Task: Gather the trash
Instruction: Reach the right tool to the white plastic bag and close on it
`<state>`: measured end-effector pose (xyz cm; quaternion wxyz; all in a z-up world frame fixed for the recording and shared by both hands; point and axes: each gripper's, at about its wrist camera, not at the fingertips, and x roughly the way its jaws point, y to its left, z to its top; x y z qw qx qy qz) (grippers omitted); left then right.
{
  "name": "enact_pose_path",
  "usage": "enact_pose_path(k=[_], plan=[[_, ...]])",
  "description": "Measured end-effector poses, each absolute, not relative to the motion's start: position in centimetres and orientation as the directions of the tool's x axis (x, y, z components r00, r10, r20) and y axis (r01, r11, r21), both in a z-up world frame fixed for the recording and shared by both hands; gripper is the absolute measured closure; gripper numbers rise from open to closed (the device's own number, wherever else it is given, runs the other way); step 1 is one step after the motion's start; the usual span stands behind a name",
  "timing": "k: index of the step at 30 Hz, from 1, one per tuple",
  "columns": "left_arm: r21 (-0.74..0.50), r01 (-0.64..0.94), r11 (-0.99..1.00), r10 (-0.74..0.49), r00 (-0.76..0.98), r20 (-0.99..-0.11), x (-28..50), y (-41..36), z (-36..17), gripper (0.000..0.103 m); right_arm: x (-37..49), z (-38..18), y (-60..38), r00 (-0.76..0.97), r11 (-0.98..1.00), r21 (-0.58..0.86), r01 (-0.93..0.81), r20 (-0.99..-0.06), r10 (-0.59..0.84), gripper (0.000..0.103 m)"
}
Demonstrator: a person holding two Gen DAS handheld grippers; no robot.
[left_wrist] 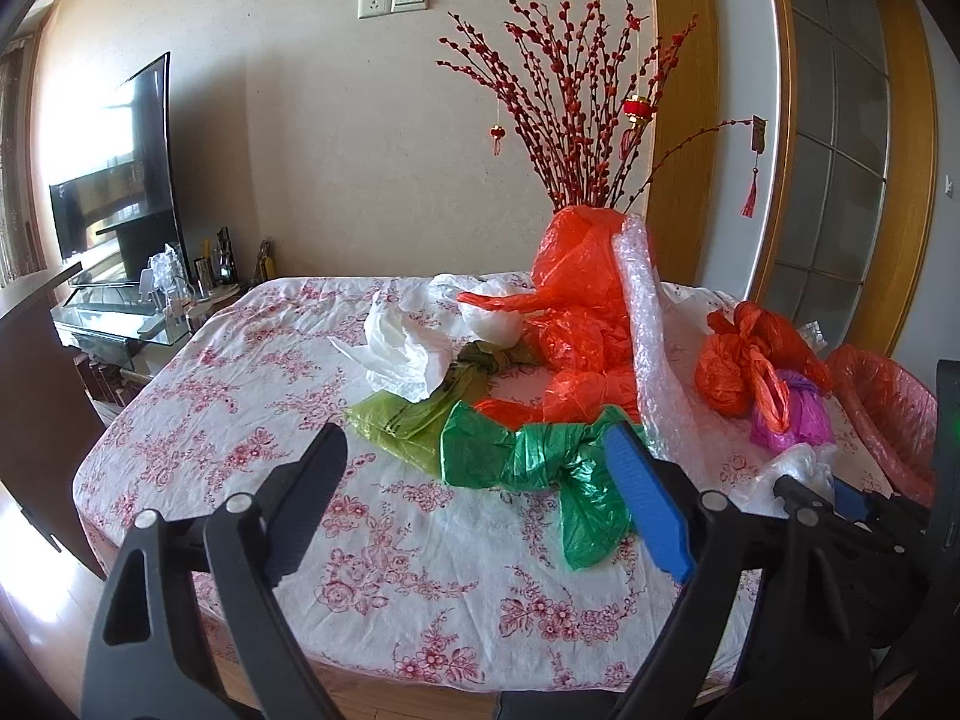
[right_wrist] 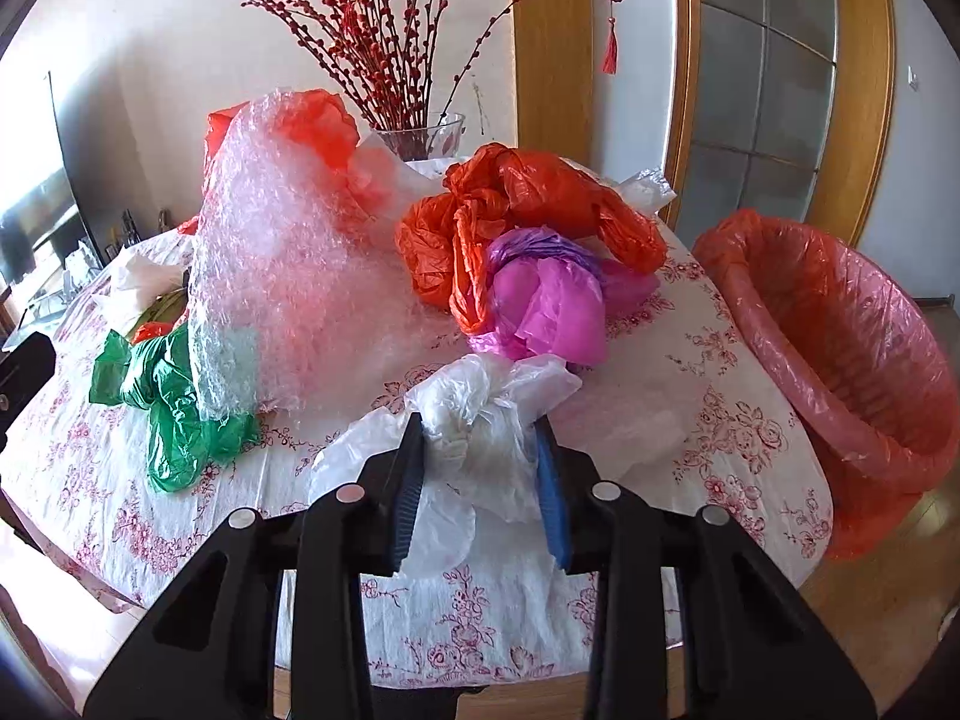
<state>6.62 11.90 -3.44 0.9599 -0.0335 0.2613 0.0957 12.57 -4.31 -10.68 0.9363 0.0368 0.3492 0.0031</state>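
Right gripper [right_wrist: 480, 450] clamped on my clear plastic bag [right_wrist: 474, 414] at the table's [right_wrist: 750, 420] near edge, red-lined bin [right_wrist: 840, 324] just beside; left gripper [left_wrist: 480, 468] spread wide before the green bag [left_wrist: 534, 456].

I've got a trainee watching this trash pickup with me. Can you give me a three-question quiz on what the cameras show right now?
1. True or false: the right tool has closed on the green bag.
2. Which tool is open with nothing between its fingers? A) left B) right
3. Fill in: the bin at the table's edge is lined with a ____ bag.

Key
1. False. It is closed on the clear bag; the green bag lies off to its left, partly under the bubble wrap.
2. A. The left tool is open above the tablecloth, short of the green bag.
3. Red.
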Motion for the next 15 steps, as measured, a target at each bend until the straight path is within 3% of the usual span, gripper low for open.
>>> enact_pose_path(k=[8,15], plan=[[-0.04,-0.109,0.993,0.072,0.846,-0.528,8.6,9.8,-3.3,0.027,10.8,-9.7,-7.1,0.775,0.994,0.089,0.069,-0.632,0.002,0.069],[-0.06,-0.035,0.998,-0.007,0.816,-0.578,13.0,7.6,-3.1,0.045,9.8,-9.3,-10.4,0.781,0.987,0.095,0.133,-0.623,-0.045,0.069]])
